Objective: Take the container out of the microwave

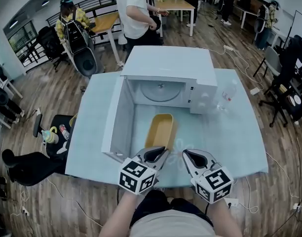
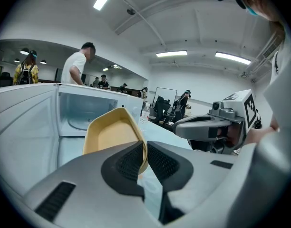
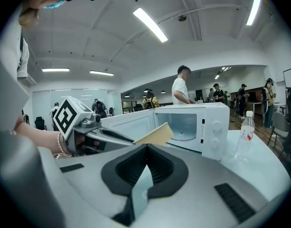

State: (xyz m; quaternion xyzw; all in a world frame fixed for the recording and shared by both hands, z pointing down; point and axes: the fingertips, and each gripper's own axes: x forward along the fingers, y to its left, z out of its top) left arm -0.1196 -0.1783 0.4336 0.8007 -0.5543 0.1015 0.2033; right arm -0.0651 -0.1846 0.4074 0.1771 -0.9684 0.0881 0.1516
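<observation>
A shallow yellow container (image 1: pixel 161 129) sits outside the microwave, over the table in front of the open cavity. My left gripper (image 1: pixel 160 153) is shut on its near rim, and in the left gripper view the rim of the container (image 2: pixel 112 132) is pinched between the two black pads. My right gripper (image 1: pixel 188 155) is just to the right of it with its jaw tips together and nothing between them. In the right gripper view the container (image 3: pixel 156 134) juts out from the left gripper (image 3: pixel 131 139). The white microwave (image 1: pixel 166 65) has an empty cavity with its turntable showing.
The microwave door (image 1: pixel 116 117) stands swung out to the left of the container. A clear water bottle (image 1: pixel 229 95) is on the table (image 1: pixel 240 142) right of the microwave. A person (image 1: pixel 133 14) stands behind the table, with chairs, desks and cables around.
</observation>
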